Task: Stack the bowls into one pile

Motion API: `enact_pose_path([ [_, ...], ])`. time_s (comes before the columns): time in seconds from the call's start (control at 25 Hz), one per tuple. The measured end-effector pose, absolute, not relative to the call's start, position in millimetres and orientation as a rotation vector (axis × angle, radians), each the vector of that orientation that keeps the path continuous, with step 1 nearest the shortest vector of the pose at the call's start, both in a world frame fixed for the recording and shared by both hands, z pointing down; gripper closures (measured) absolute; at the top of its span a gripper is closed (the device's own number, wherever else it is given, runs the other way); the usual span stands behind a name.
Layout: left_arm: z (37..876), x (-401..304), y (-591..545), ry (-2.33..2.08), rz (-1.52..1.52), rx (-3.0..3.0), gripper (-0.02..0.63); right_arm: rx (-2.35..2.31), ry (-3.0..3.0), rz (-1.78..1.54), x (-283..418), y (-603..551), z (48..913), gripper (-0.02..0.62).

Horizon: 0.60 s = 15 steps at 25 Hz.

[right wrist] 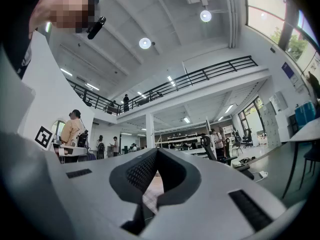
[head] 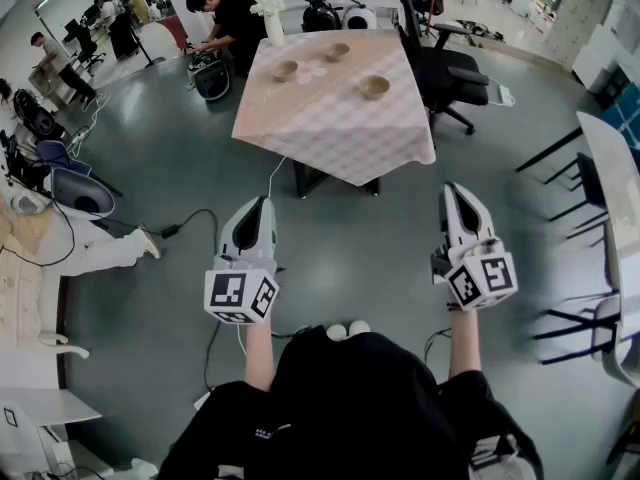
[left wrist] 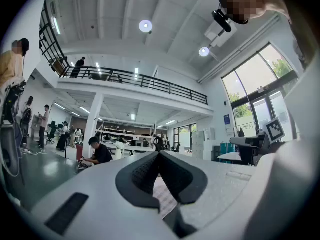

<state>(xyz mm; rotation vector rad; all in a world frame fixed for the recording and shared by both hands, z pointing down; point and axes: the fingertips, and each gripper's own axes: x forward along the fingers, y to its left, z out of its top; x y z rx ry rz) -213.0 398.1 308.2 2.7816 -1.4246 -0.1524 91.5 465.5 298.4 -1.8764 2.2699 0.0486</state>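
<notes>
Three tan bowls stand apart on a table with a checked cloth (head: pixel 330 133) far ahead: one at the left (head: pixel 286 69), one at the back (head: pixel 336 51), one at the right (head: pixel 374 87). My left gripper (head: pixel 262 204) and right gripper (head: pixel 455 190) hang over the grey floor, well short of the table, both pointing toward it. In the left gripper view the left gripper (left wrist: pixel 159 154) has its jaws meeting at the tips with nothing held. The right gripper (right wrist: pixel 156 151) is likewise shut and empty. A strip of the cloth (left wrist: pixel 162 196) shows below the jaws.
A white vase (head: pixel 272 23) stands at the table's far left corner. A black office chair (head: pixel 445 73) sits right of the table. A person (head: pixel 228 23) crouches behind its left side. Cables (head: pixel 190 223) lie on the floor; another table and chair frames (head: pixel 600 178) stand at the right.
</notes>
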Motion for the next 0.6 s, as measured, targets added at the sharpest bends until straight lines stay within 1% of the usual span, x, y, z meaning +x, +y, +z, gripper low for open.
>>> enact_pose_path([
  [0.28, 314, -198, 398, -1.433, -0.145, 2.766, 0.609, -1.926, 2.303, 0.100, 106, 463, 306, 0.603],
  [0.6, 323, -184, 400, -1.458, -0.092, 2.743, 0.609, -1.875, 2.320, 0.064, 117, 454, 317, 0.603],
])
